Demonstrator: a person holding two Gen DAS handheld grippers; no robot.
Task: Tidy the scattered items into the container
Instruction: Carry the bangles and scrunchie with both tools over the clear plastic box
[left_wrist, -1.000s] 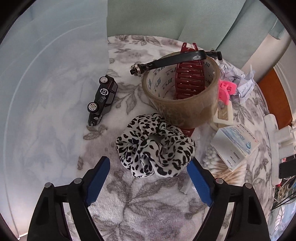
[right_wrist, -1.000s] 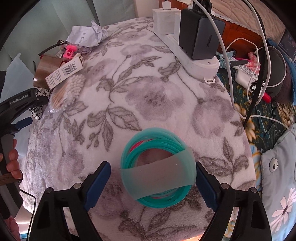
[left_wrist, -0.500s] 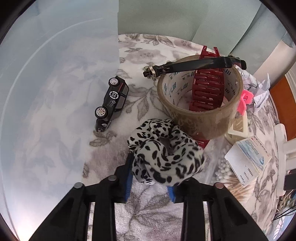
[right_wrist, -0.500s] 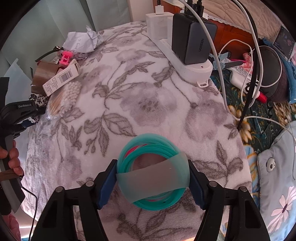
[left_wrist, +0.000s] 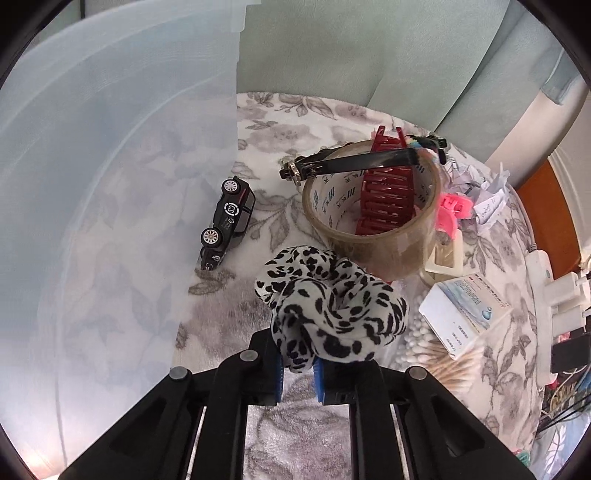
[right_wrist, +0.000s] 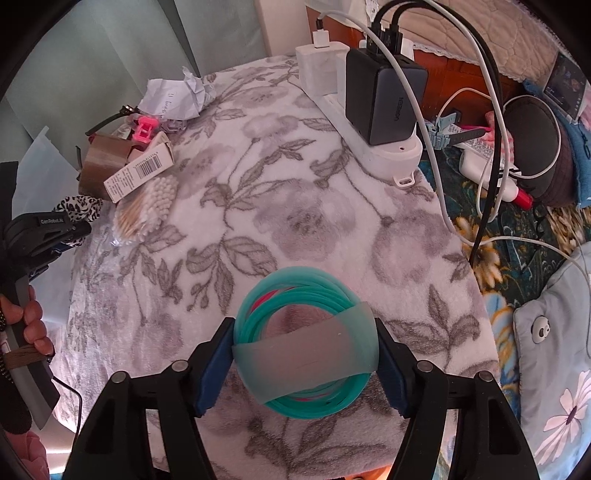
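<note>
Left wrist view: the left gripper (left_wrist: 298, 373) is clamping the scrunchie (left_wrist: 330, 306), its blue pads pinching the fabric's lower end while the rest is bulging up above the fingers. The tape roll (left_wrist: 373, 210) is standing just beyond the scrunchie on the flowered blanket (left_wrist: 295, 435); a red comb (left_wrist: 384, 199) is leaning inside the roll and a black clip (left_wrist: 354, 162) is lying across its rim. Left of the roll a toy car (left_wrist: 227, 221) is lying on its side, beside the translucent container (left_wrist: 110, 184) wall. Right of the roll are a pink clip (left_wrist: 452, 210), a box (left_wrist: 463, 312) and cotton swabs (left_wrist: 439, 354).

Right wrist view: the right gripper (right_wrist: 306, 365) is pressing both pads against the teal rings (right_wrist: 303, 347), which are resting on the blanket. The tape roll is sitting far left of the rings, with the swabs and box beside it. A power strip (right_wrist: 369, 140) is lying at the blanket's far edge, carrying a black charger (right_wrist: 384, 99).
</note>
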